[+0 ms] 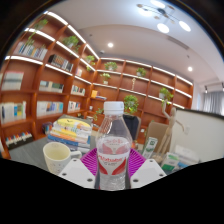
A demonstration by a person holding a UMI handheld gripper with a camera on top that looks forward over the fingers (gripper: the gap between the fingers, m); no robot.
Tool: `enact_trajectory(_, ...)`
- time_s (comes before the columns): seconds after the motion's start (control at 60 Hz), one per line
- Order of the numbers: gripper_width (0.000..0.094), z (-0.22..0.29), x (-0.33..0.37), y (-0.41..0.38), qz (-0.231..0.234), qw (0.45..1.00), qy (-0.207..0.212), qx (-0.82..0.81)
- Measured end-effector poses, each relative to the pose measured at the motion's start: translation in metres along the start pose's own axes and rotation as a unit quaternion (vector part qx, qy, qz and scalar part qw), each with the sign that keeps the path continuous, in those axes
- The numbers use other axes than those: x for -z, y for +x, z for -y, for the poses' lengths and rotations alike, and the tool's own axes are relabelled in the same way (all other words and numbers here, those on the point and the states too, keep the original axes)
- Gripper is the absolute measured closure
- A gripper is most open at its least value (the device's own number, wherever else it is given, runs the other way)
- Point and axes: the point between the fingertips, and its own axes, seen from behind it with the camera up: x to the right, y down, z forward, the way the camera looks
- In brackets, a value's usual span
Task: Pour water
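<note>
Between tongs (114,168): water bottle (114,145), pinched upright | paper cup (57,157) just left, apart

The water bottle (114,140) between my tool's (113,168) fingers hides most of both pink pads (92,160), so I can't tell whether they press on it. Its base drops out of sight below the fingers. Its label print is too small to read. Beyond the bottle, the book stack (70,130) and the items right of it on the bench (30,155) blur together.
</note>
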Motion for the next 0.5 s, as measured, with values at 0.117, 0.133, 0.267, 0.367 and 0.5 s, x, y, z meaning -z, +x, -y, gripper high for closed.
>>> enact_trajectory(0.117,0.0557,-0.016,-0.007,-0.02,0.033,0.992,0.005,-0.118)
enact_trajectory(0.133,0.0558,-0.018,-0.007,-0.018,0.034,0.992,0.007,-0.125)
enact_trajectory(0.267,0.0558,-0.042,-0.02,-0.024,0.042,0.989,0.0,-0.145)
enact_trajectory(0.367,0.0556,-0.055,-0.027,-0.022,0.03,0.992,0.006,-0.126)
enact_trajectory(0.5,0.0556,-0.056,-0.022,-0.02,0.009,0.993,0.013,-0.116)
